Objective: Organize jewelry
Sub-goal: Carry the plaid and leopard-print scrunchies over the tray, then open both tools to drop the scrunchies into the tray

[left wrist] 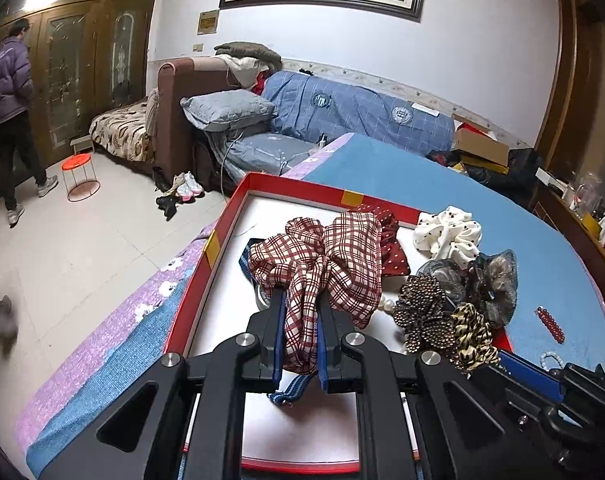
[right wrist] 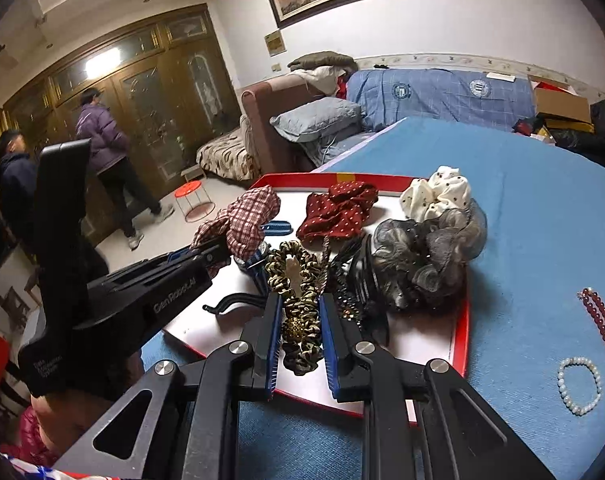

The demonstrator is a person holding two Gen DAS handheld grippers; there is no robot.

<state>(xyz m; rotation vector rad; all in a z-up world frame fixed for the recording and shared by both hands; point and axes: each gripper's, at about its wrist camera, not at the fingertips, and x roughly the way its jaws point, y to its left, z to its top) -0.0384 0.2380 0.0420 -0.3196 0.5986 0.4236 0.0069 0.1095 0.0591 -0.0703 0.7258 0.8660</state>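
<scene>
Two wrist fisheyes, close over the red tray [left wrist: 238, 200] on the bed.
Left view looks along its tool [left wrist: 300, 312] toward the sofa [left wrist: 358, 108]; right view sits further right and back. Shared: tray, sofa, wardrobe [right wrist: 150, 92].

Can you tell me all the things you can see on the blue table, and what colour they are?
tray: one, red rim, white inside, on the blue table
checked scrunchie: one, red and white, over the tray
dotted scrunchie: one, dark red, in the tray
cream scrunchie: one, black dots, at the tray's far rim
grey scrunchie: one, in the tray
leopard scrunchie: one, over the tray
bead bracelets: one red, one white, on the table
left gripper: holds the checked scrunchie
right gripper: holds the leopard scrunchie
</scene>
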